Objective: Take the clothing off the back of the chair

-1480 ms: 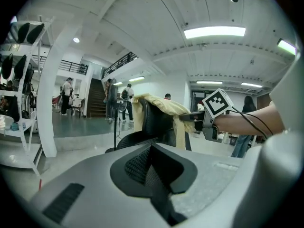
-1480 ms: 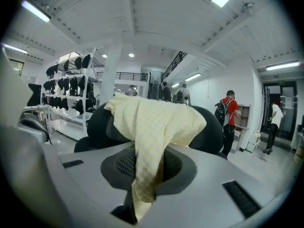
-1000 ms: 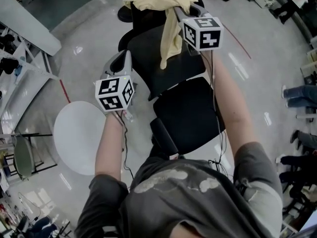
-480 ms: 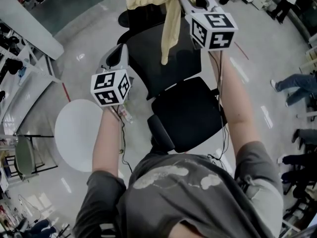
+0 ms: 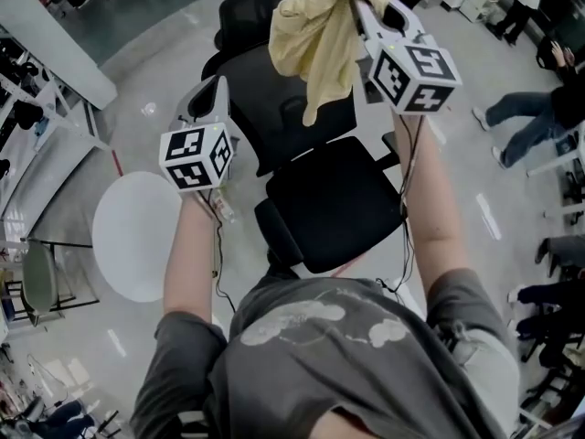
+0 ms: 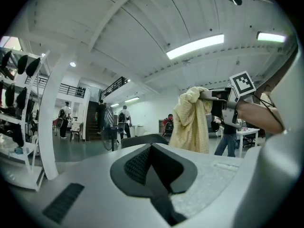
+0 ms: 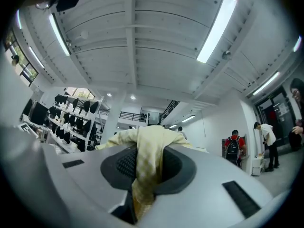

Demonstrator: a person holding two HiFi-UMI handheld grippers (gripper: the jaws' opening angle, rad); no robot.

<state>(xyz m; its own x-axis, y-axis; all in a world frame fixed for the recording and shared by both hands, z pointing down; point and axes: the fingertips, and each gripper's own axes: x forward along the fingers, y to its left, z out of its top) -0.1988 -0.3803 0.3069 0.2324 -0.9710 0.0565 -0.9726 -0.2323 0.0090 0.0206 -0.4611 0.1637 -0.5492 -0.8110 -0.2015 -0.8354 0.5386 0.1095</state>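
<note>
Pale yellow clothing point(image 5: 315, 35), black chair point(image 5: 338, 208), white round table point(image 5: 137, 236), grey shirt point(image 5: 311, 373) with pale print

crumpled pale yellow clothing point(image 5: 315, 39) hangs above the black chair point(image 5: 334, 199).

- Head view: steeply down onto the chair point(image 5: 329, 204).
- Gripper views: close behind own jaws, facing level across the hall.
- All three share the yellow garment point(image 5: 315, 35).
</note>
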